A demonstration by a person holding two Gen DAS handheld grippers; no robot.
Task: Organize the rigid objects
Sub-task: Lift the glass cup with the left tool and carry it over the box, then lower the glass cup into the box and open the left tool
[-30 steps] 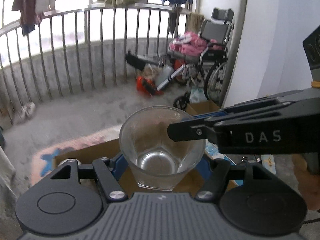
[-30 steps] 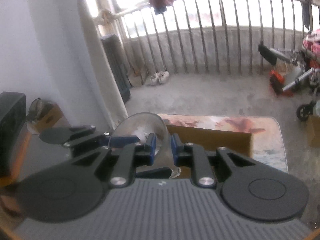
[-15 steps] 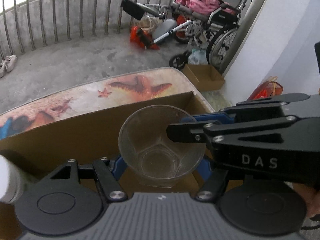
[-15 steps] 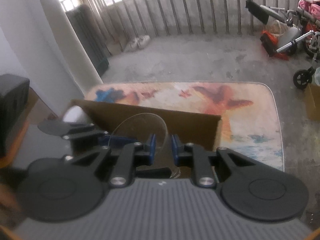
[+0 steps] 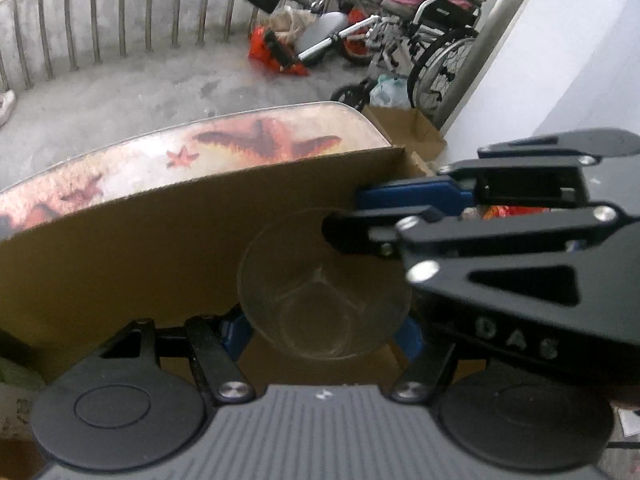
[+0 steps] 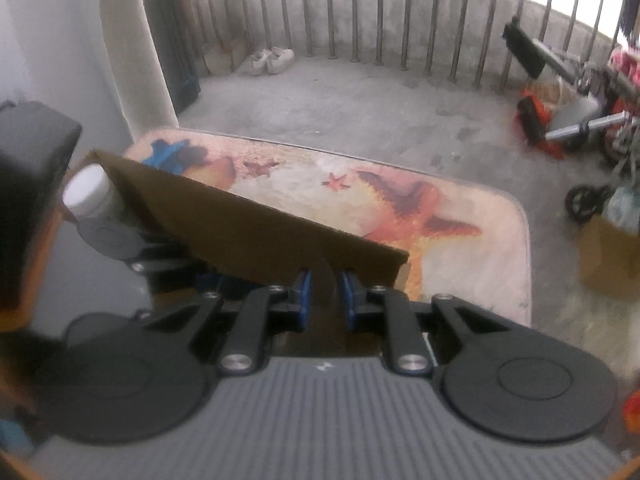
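A clear drinking glass (image 5: pixel 316 300) sits between the blue pads of my left gripper (image 5: pixel 324 330), which is shut on its base. My right gripper (image 6: pixel 323 296) is shut on the glass's rim (image 6: pixel 326 276); in the left wrist view its fingers (image 5: pixel 400 216) reach in from the right and pinch the rim. Both hold the glass inside a brown cardboard box (image 5: pixel 160 240), below the top of its far wall (image 6: pixel 256 232).
A white-capped bottle (image 6: pixel 90 196) stands at the box's left end. The box sits on a starfish-print mat (image 6: pixel 400 208) on a concrete balcony floor. A wheelchair (image 5: pixel 432 28) and a small cardboard box (image 5: pixel 404 124) stand at right, shoes (image 6: pixel 268 60) by the railing.
Both grippers have lowered the glass from above the box down inside it. The views have tilted down toward the mat, and the box wall has risen to cover the glass in the right wrist view.
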